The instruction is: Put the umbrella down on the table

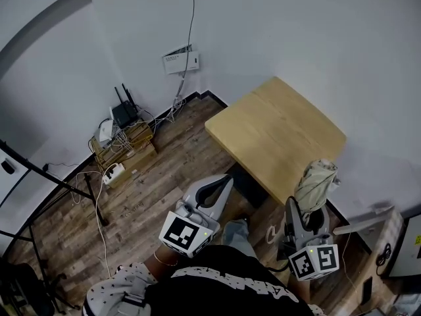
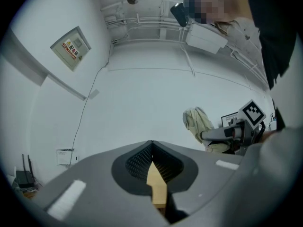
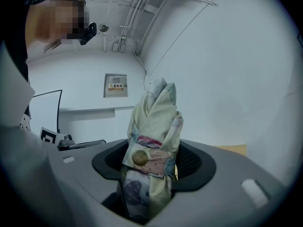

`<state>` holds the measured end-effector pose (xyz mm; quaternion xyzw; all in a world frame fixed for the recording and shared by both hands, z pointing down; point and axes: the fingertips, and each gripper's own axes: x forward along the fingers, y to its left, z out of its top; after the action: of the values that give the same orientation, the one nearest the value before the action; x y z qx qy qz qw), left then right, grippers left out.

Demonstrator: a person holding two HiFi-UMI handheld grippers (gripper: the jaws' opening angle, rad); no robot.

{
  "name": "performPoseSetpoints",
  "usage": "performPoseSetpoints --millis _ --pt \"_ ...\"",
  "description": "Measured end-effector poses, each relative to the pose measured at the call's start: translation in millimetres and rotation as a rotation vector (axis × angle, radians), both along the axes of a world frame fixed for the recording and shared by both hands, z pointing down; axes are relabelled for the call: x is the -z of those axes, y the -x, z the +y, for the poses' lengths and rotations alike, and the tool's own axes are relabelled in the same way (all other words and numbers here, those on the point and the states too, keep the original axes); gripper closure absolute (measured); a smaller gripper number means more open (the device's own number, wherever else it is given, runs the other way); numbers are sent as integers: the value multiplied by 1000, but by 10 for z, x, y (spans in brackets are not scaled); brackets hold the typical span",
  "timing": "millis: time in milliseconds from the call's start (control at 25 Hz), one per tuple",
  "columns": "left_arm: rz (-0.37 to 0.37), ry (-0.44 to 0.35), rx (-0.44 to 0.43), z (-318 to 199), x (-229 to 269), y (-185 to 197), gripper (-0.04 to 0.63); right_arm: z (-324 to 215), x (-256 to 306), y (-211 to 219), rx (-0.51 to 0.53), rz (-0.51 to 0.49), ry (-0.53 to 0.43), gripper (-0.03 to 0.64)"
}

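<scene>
A folded cream umbrella with a buttoned strap stands upright between the jaws of my right gripper, which is shut on its lower part. In the right gripper view the umbrella fills the middle and hides the gap of the right gripper. It hangs just off the near right corner of the light wooden table. My left gripper points at the table's near edge, shut with nothing in it. In the left gripper view, my left gripper has its jaws meeting, and the umbrella shows at the right.
The table stands in a corner of white walls. On the wood floor at the left lie a router, cardboard boxes and loose cables. A black stand crosses the far left. A white frame leans at the right.
</scene>
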<state>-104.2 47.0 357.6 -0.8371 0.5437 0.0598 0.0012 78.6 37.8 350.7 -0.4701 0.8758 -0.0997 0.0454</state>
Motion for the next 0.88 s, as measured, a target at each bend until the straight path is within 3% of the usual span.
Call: performPoseSetpoints --millis 880 --pt "-3 4 1 -1519 36 -385 595 -1442 -29 -305 14 -2 14 330"
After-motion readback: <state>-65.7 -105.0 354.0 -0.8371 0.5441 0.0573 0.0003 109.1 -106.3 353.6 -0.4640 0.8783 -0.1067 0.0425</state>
